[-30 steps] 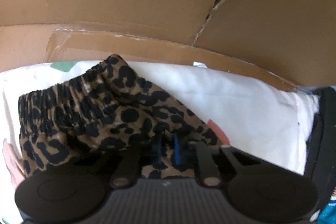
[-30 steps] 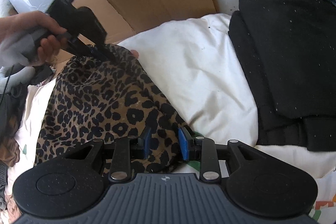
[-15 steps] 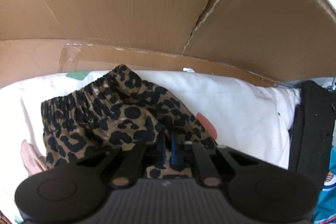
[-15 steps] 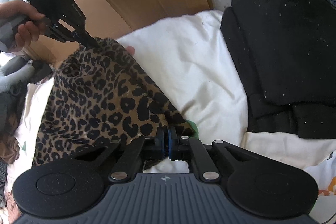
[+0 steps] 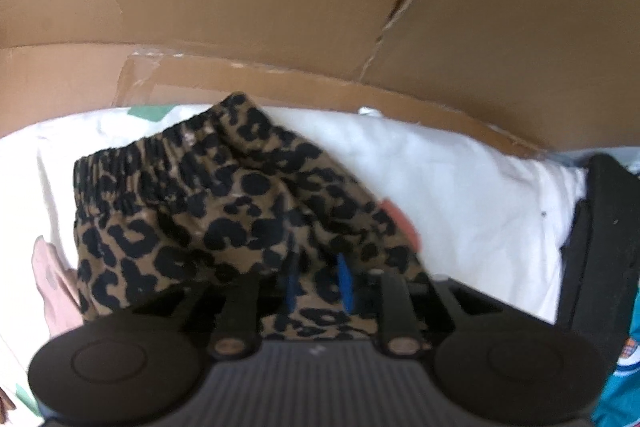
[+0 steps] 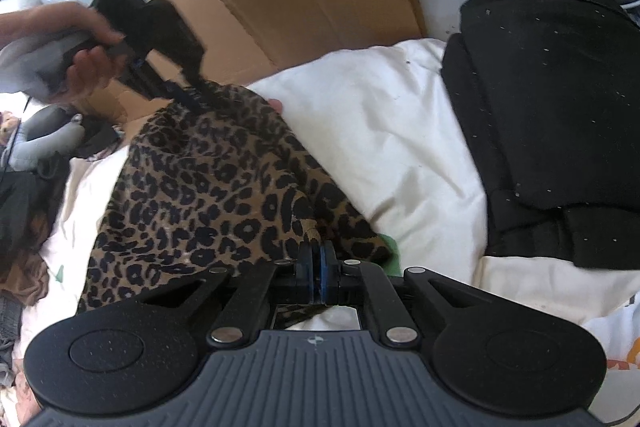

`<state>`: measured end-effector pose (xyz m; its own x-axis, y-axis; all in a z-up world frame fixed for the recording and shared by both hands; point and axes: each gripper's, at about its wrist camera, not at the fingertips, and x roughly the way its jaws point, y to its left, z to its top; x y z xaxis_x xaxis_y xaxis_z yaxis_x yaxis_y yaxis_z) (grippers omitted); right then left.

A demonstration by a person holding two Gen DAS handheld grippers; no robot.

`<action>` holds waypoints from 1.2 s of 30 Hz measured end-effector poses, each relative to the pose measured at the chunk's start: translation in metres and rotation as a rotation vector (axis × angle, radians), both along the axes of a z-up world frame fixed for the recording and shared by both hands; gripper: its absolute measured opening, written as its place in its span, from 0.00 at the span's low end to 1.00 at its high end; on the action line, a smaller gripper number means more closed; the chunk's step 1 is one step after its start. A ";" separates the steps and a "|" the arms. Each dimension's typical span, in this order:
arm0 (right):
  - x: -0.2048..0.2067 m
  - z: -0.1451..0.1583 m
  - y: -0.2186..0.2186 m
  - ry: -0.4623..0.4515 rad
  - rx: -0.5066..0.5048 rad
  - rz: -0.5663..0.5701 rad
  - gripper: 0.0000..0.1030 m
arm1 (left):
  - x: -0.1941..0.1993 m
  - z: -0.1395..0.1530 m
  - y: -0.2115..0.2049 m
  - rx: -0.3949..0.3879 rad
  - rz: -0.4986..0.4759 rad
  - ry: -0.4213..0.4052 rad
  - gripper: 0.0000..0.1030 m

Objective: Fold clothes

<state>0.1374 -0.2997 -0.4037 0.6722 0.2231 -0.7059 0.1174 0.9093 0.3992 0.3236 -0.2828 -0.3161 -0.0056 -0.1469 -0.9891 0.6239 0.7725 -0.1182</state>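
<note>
The right gripper (image 6: 317, 269) has its blue pads pressed together on a corner of the leopard-print shorts (image 6: 208, 187). The left gripper (image 5: 318, 285) has just been opening; its pads now stand apart with cloth between them, not pinching it. The shorts lie on white bedding (image 6: 384, 131), their long axis running from the right gripper away to the left one, beside the cardboard (image 5: 280, 7) and folded black garments (image 6: 560, 107). No readable writing

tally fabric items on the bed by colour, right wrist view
Leopard-print: 1, leopard shorts, between both tongs
Black: 1, folded black stack; how many garments are in it is unclear
White: 1, white duvet underneath
Total: 3
</note>
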 end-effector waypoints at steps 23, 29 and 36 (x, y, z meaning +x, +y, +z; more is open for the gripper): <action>-0.004 0.001 0.005 -0.027 0.038 0.047 0.03 | -0.020 -0.055 -0.005 0.122 0.016 0.057 0.38; 0.004 -0.005 0.001 -0.013 0.068 0.006 0.28 | -0.022 -0.059 -0.006 0.118 0.012 0.045 0.36; 0.016 -0.016 0.001 0.000 0.074 -0.002 0.05 | -0.017 -0.048 0.006 0.065 0.007 0.064 0.03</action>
<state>0.1534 -0.2985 -0.4193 0.6725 0.2739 -0.6875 0.1188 0.8770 0.4656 0.3066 -0.2770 -0.3643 -0.0688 -0.0829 -0.9942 0.6115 0.7839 -0.1076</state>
